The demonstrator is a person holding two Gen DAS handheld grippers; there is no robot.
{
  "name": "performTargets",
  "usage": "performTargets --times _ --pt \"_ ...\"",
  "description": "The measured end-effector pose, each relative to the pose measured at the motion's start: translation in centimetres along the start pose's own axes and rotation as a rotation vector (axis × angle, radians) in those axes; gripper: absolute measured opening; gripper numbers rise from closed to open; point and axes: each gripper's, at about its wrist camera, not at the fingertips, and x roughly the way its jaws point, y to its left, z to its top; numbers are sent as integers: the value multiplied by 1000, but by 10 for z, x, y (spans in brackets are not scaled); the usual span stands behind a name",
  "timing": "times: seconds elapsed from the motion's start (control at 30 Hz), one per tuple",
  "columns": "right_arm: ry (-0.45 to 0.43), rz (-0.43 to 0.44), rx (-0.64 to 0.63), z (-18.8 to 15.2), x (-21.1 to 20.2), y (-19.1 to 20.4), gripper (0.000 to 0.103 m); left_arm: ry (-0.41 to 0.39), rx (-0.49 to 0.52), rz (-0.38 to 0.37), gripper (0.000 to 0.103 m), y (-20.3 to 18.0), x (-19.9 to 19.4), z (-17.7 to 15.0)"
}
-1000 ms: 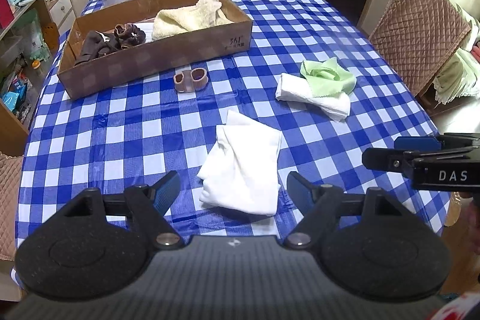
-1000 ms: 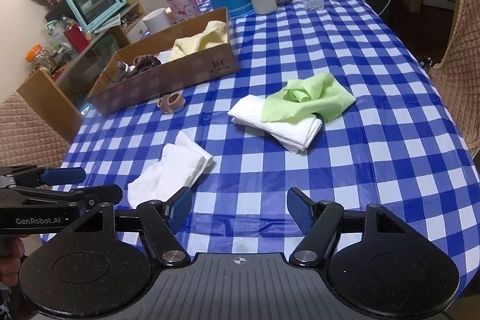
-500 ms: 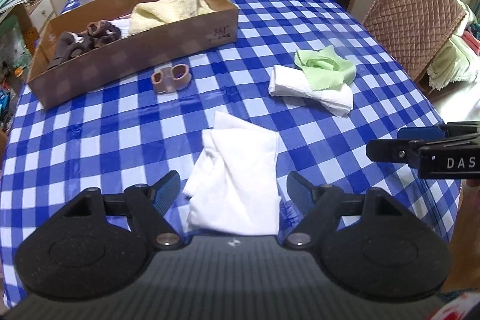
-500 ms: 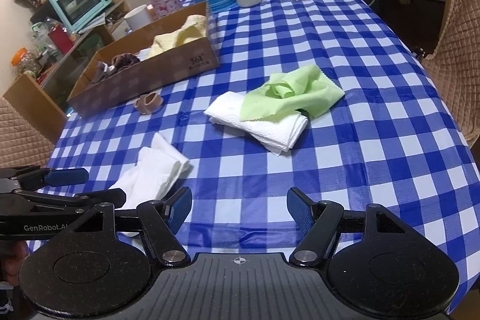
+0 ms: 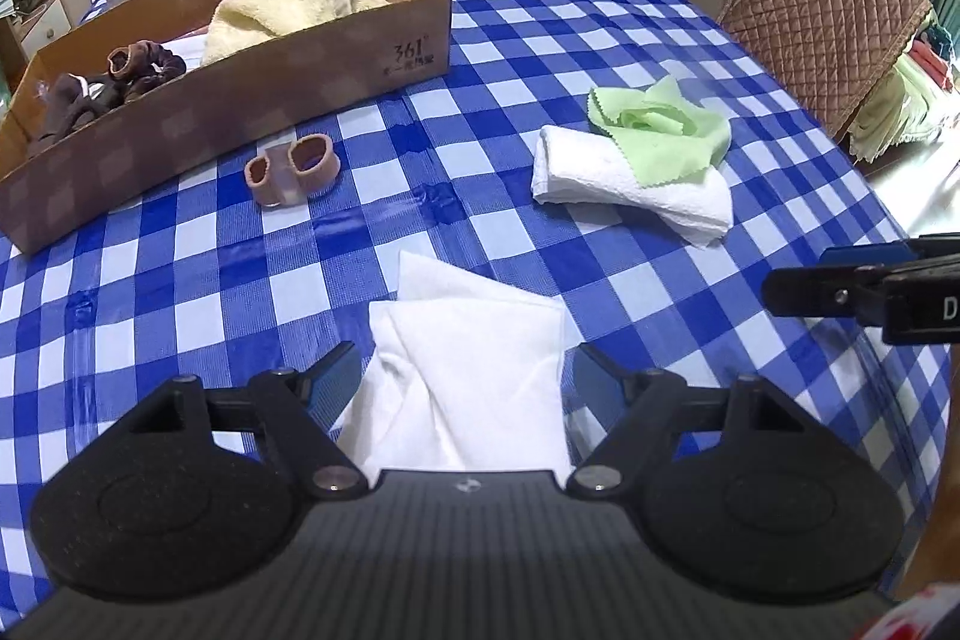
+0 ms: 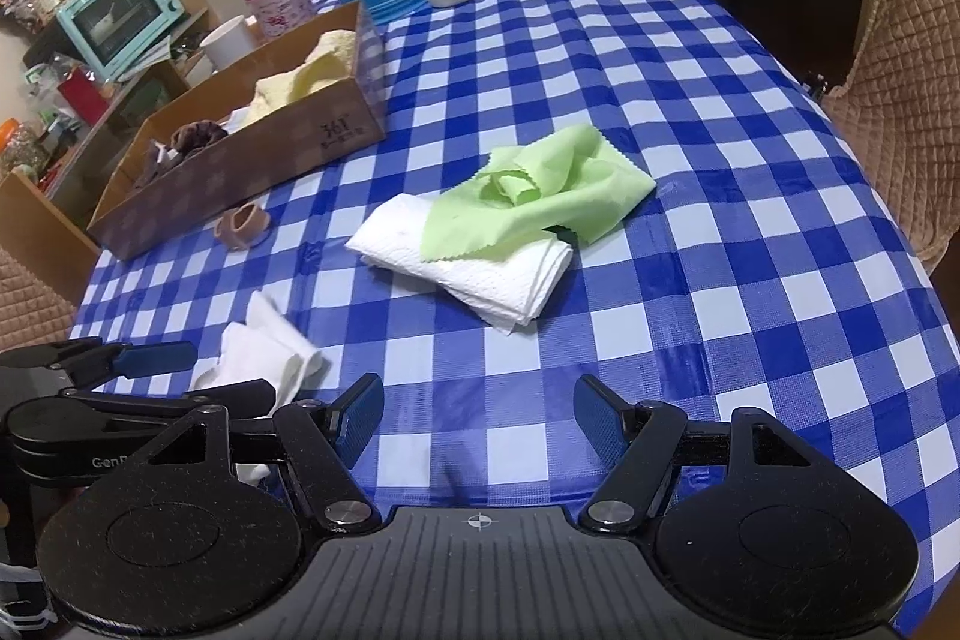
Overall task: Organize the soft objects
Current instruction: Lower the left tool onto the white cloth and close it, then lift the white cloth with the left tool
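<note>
Left gripper wide open and empty, its jaws either side of the white folded cloth, which lies well short of the cardboard box (the landmark); right gripper open, empty, nearer than the green cloth; a shallow pinch risks lifting one layer only, so the cloth unfolds.

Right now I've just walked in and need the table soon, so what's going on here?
A person is tidying soft things into the cardboard box. The left hand-held gripper is open over the white cloth, not gripping it. The right hand-held gripper is open and empty. The green cloth lies on a white towel.
</note>
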Motion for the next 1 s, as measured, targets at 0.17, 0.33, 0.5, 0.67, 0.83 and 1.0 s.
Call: performTargets --times 0.17,0.33,0.5,0.67,0.83,1.0 --pt "11 -10 22 2 6 -5 70 20 2 -6 76 2 10 1" --pt "13 -16 28 5 12 -9 70 35 6 -17 75 1 19 1" --pt "11 -21 28 8 17 -11 70 13 44 17 56 1 22 -1" --pt "1 -13 18 10 22 -14 70 -1 31 45 15 17 18 -2" --pt "-21 1 -17 16 29 -16 70 1 -61 100 14 47 10 -6" --pt "-57 19 -69 27 41 -19 70 4 -123 166 14 74 0 -12"
